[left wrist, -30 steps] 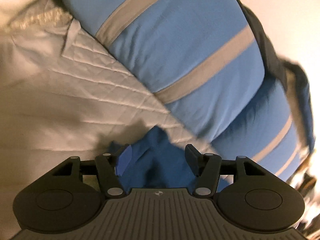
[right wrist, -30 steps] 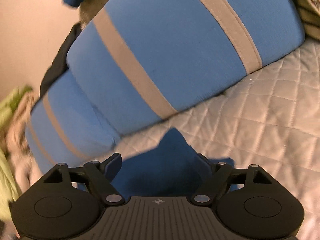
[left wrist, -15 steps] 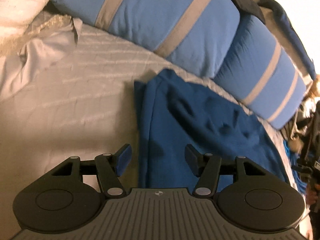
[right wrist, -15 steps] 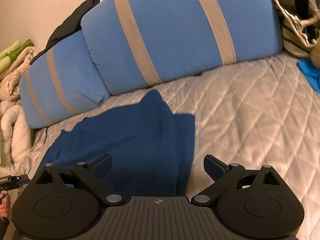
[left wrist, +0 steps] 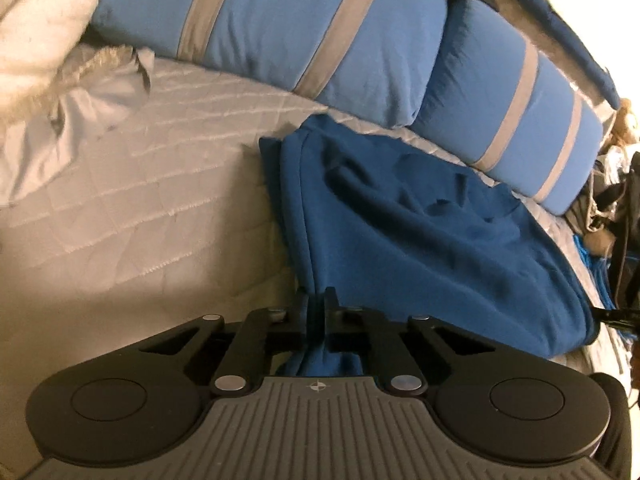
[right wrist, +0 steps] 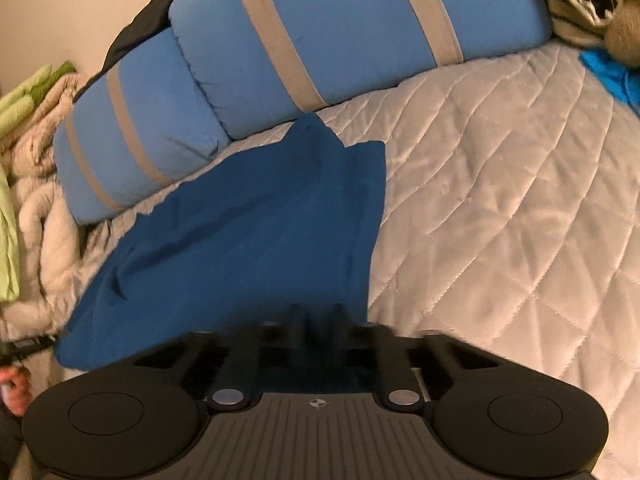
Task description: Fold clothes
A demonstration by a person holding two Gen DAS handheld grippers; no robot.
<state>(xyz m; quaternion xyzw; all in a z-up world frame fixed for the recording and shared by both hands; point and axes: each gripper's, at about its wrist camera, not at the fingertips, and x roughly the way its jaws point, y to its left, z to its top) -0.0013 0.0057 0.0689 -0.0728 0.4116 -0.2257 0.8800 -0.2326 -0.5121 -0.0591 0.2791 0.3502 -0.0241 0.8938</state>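
Grippers: I have left gripper point(left wrist: 317, 308) and right gripper point(right wrist: 318, 322) each clamped on a near edge of the dark blue garment point(left wrist: 420, 220) spread on the quilt point(right wrist: 500, 200) below 2 pillows point(right wrist: 280, 60); soft, light, limp, best pinched at hems.

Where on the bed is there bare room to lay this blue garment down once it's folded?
Bare quilt lies right of the dark blue garment, below the striped pillows. More lies left of it, toward the crumpled white bedding. The pillow edge and the bright blue cloth corner are crowded. Both hand-held grippers, left and right, grip the garment.
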